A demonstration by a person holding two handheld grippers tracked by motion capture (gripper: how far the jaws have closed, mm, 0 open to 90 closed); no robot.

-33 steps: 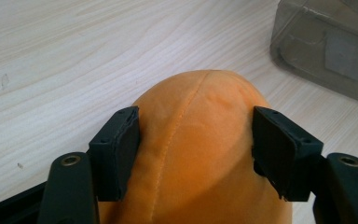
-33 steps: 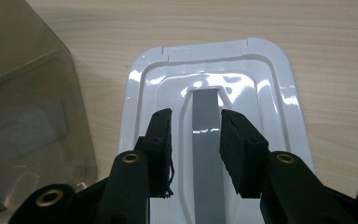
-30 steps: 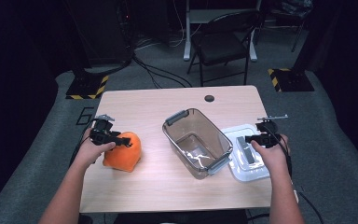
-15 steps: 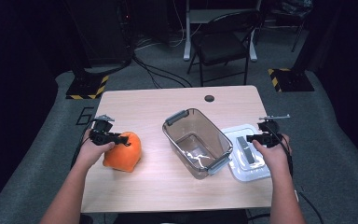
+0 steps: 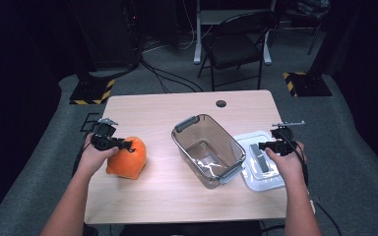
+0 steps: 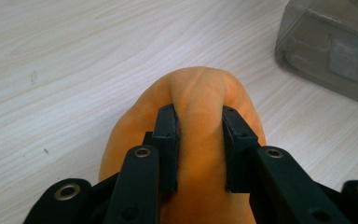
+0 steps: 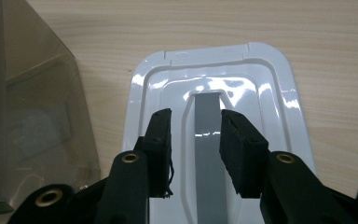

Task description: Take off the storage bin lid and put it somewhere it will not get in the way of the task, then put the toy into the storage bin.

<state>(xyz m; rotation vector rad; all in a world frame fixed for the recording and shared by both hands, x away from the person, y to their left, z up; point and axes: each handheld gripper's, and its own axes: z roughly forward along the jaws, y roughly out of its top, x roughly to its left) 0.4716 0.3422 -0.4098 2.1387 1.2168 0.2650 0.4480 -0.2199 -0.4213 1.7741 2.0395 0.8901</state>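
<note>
Left gripper point(image 6: 199, 149): jaws pinching ridge of soft orange object point(image 6: 200, 112) on worktop point(image 6: 74, 70). Right gripper point(image 7: 196, 149): jaws parted, gripping nothing, poised over white lid point(image 7: 214, 84), grey strip between jaws. Clear container point(image 7: 32, 107) just left of right gripper.

orange plush point(image 5: 127, 157), white lid point(image 5: 262, 160), smoky bin point(image 5: 208, 149)

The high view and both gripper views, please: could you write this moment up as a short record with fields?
table: light wood table
orange soft item: left side, pinched at its top fold
left gripper: shut on the orange soft item
clear bin: centre, open, no lid on it
white lid: flat on the table, right of the bin
right gripper: open, jaws either side of the lid's grey handle strip
</note>
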